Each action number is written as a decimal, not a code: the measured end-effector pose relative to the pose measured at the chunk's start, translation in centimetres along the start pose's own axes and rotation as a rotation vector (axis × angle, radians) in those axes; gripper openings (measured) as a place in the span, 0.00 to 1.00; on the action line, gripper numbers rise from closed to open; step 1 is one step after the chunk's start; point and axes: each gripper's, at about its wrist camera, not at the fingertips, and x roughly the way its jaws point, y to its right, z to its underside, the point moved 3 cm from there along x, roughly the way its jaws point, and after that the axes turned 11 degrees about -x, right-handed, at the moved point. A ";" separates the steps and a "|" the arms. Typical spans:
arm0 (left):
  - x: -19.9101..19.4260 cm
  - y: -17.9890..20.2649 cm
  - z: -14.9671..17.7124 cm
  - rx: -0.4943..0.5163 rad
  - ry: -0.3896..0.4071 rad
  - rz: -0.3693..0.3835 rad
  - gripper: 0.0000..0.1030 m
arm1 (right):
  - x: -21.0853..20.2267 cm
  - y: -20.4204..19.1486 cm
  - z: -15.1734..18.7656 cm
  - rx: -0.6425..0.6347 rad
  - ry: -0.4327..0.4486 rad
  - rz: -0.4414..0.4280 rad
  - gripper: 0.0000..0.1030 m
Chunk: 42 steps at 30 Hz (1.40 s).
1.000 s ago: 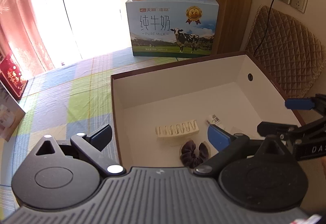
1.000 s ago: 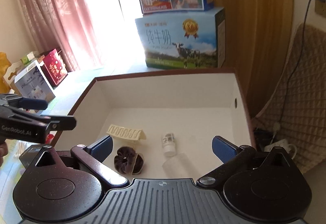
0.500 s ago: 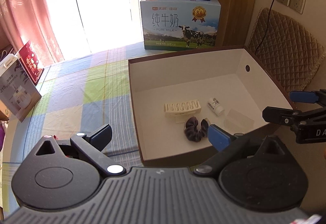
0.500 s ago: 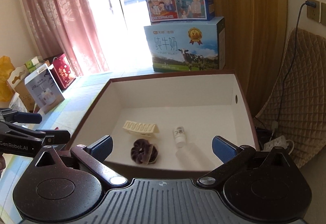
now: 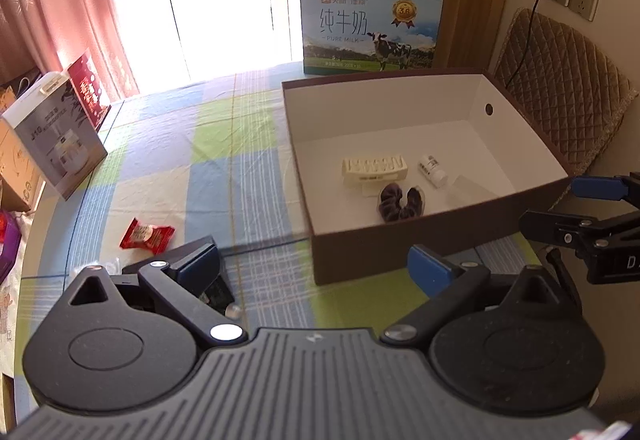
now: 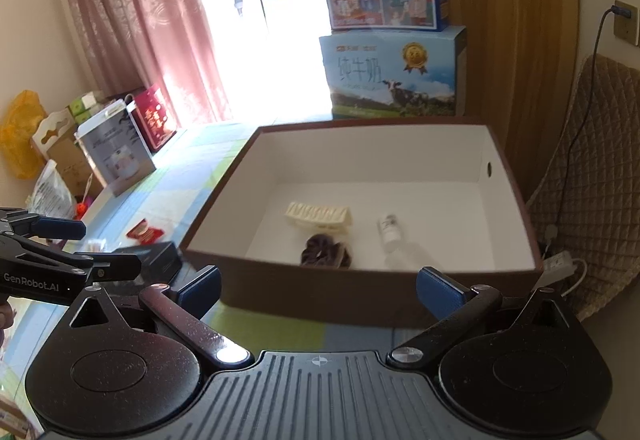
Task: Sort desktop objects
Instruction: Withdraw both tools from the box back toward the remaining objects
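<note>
Brown box (image 5: 436, 240) now sits farther from both pulled-back grippers. Inside lie one clip (image 5: 374, 170), one scrunchie (image 5: 400, 202), one bottle (image 5: 432, 170). Both grippers' fingers (image 5: 200, 264) are apart, empty.

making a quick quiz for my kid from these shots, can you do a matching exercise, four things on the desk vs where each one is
Things:
1. hair clip
2. scrunchie
3. small bottle
4. red snack packet

Places:
A. on the tablecloth, outside the box
B. in the box, nearest its front wall
C. in the box, right of the clip
D. in the box, left of the bottle

Pairs: 1-D, 2-B, 3-C, 4-A
</note>
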 end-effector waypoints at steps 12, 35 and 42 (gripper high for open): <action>-2.3 -4.3 3.2 -0.036 -0.029 -0.036 0.96 | 0.4 -5.3 1.9 -0.020 -0.055 -0.060 0.98; -4.1 -17.0 9.2 -0.184 -0.098 -0.183 0.96 | 7.2 -15.7 3.7 -0.066 -0.172 -0.169 0.98; -4.1 -20.6 9.1 -0.210 -0.078 -0.190 0.95 | 9.0 -18.1 3.4 -0.069 -0.166 -0.175 0.98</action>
